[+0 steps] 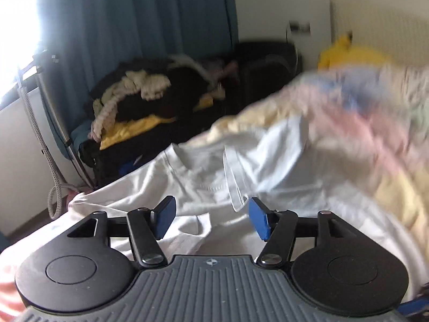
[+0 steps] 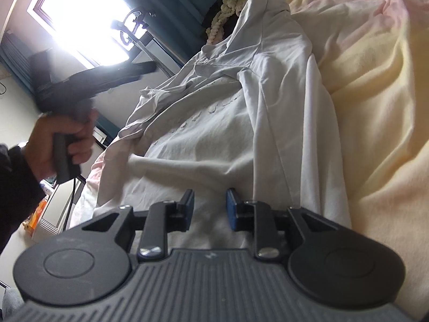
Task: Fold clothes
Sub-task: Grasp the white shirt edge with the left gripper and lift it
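Hovering over white shirt [image 1: 203, 177] spread on pastel bedding [image 2: 375, 94]: left gripper [image 1: 211, 218] raised, angled down, jaws wide, nothing between. Left hand [image 2: 61, 139] wrapped round its handle, dark sleeve [image 2: 16, 177]. Right gripper [image 2: 210, 209] low over shirt hem, jaws narrow, grip on cloth unclear. No readable writing.

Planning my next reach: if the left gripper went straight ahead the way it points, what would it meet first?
Probably the white T-shirt on the bed, around its neckline; the left gripper has open, empty jaws. Depth is unclear.
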Demonstrator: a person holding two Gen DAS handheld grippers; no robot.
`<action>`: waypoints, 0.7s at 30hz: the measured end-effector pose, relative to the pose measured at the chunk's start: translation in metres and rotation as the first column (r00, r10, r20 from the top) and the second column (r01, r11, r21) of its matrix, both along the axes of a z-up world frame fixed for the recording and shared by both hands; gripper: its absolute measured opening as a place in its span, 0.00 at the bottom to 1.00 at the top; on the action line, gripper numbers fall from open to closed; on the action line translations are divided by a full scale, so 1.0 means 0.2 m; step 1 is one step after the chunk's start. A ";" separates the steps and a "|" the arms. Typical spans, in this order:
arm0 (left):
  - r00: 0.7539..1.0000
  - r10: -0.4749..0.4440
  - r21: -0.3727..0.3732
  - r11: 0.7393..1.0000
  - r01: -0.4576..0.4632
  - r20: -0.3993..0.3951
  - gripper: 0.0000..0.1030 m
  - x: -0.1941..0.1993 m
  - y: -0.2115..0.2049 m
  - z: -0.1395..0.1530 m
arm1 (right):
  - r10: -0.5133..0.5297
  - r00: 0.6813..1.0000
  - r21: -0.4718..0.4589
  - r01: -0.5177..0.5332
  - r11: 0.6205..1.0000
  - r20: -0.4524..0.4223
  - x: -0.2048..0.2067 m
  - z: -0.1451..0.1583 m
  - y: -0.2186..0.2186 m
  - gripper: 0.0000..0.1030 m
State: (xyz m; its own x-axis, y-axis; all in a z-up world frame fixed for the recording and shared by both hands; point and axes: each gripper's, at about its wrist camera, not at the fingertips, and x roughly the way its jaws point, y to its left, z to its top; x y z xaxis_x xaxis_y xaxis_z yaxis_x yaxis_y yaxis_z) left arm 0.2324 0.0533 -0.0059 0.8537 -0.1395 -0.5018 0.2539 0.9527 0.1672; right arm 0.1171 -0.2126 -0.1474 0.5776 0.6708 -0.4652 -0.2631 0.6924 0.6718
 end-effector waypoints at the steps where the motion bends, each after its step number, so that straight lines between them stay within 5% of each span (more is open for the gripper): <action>1: 0.999 0.018 -0.006 1.000 -0.018 0.035 0.74 -0.04 0.05 0.01 | 0.000 1.000 -0.002 0.000 1.000 0.000 0.00 0.00 0.00 0.28; 7: 0.993 0.107 0.124 0.987 -0.101 -0.042 0.71 -0.11 0.30 -0.05 | 0.001 1.000 -0.005 -0.001 1.000 0.002 0.00 0.00 0.01 0.28; 15: 0.980 0.085 0.146 0.988 -0.059 -0.177 0.70 -0.07 0.38 -0.16 | 0.004 1.000 -0.015 -0.004 1.000 0.006 0.01 0.00 0.02 0.28; 16: 0.975 0.090 0.161 0.985 -0.057 -0.203 0.64 -0.04 0.36 -0.18 | 0.004 1.000 -0.017 -0.004 1.000 0.006 0.01 0.00 0.03 0.28; 18: 0.961 0.131 0.162 0.982 -0.093 -0.242 0.11 0.02 0.35 -0.19 | 0.003 1.000 -0.016 -0.002 1.000 0.005 0.01 0.00 0.03 0.28; 21: 0.949 0.201 0.089 0.979 -0.185 -0.242 0.03 0.09 0.36 -0.12 | 0.000 1.000 -0.017 0.000 1.000 0.006 0.00 0.00 0.03 0.28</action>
State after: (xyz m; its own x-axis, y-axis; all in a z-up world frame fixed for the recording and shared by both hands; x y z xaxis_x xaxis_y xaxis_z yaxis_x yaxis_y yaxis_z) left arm 0.2496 0.1261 -0.0291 0.7081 0.0554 -0.7039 0.1078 0.9768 0.1853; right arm 0.1179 -0.2069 -0.1471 0.5805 0.6628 -0.4729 -0.2673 0.7038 0.6582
